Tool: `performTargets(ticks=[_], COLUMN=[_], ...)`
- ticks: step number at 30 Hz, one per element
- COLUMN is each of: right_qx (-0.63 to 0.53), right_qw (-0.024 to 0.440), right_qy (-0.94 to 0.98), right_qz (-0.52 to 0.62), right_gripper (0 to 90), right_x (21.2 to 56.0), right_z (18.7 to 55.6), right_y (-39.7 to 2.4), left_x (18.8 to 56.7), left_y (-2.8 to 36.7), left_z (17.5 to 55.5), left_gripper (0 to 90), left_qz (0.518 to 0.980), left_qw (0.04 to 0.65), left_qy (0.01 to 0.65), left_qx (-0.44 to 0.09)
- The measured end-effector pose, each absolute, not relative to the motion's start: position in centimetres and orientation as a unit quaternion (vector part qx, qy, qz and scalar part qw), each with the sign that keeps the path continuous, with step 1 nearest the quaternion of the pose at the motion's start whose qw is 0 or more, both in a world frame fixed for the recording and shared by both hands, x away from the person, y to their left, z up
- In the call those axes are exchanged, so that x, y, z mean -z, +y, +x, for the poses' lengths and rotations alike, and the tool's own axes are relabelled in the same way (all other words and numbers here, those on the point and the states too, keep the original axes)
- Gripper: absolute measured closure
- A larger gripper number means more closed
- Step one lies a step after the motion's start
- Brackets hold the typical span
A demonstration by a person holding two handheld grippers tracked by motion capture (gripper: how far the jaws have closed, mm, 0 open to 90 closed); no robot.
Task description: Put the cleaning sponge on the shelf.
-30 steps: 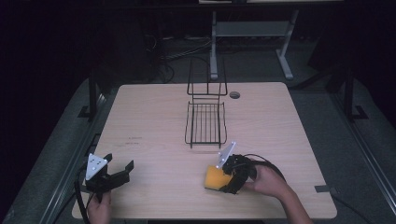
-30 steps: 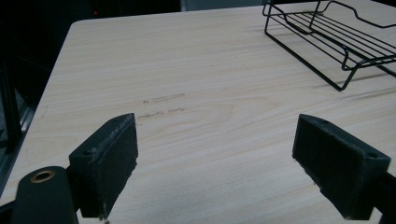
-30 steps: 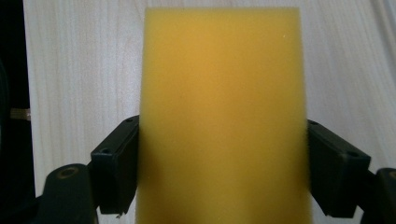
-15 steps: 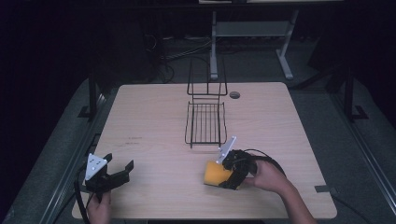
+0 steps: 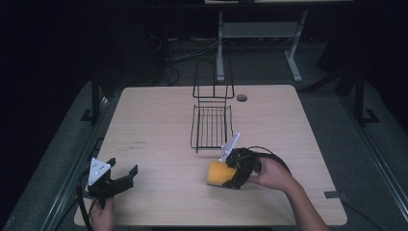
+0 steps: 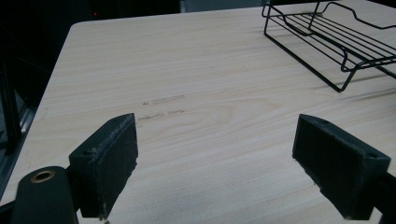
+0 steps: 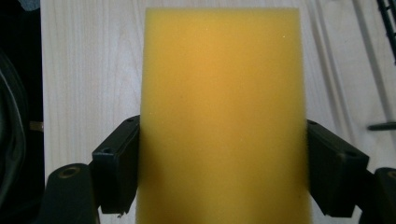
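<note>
Down at the near right of the light wooden table, the right gripper pinches a yellow sponge between its two black jaws. Seen from the right gripper view, the sponge stands as a flat rectangular block, its long sides pressed by a jaw on each side and its far edge reaching well past the jaw tips. The person's right hand holds this gripper from the right, with the black cable looping behind it. The sponge sits just short of the near end of a black wire rack, close to it but apart.

The rack lies in the middle of the table, its flat basket part running toward the person and an upright wire frame rising at its far end. A small round grommet hole sits near the far edge, to the right of the rack.

At the near left corner, the left gripper rests low with its jaws spread wide and nothing between them; the left hand grips it at the table's near edge. From the left gripper view, bare wood stretches ahead to the rack at upper right, and faint marks show on the surface. Between the two grippers the tabletop is bare.
</note>
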State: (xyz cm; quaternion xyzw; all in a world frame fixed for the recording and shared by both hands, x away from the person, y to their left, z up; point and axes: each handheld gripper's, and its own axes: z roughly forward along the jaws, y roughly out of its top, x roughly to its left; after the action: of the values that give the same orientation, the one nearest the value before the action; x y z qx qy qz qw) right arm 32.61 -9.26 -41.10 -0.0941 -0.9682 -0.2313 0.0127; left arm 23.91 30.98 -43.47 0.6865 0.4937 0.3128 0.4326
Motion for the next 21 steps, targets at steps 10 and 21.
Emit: performTargets(ticks=[10,21], right_qx=[0.235,0.235], right_qw=[0.019,0.019], right_qy=[-0.967,-0.968], right_qz=[-0.091,-0.089], right_gripper=[22.6,22.6], right_x=[40.4,40.0], right_z=[33.7,34.3], right_y=[-9.1,-8.7], left_x=[43.5,43.4], left_y=[31.1,31.4], left_z=[23.8,23.5], left_gripper=[13.4,13.4], left_qz=[0.687,0.681], left_qw=[0.429,0.432], left_qy=[0.495,0.500], left_qx=[-0.315,-0.317])
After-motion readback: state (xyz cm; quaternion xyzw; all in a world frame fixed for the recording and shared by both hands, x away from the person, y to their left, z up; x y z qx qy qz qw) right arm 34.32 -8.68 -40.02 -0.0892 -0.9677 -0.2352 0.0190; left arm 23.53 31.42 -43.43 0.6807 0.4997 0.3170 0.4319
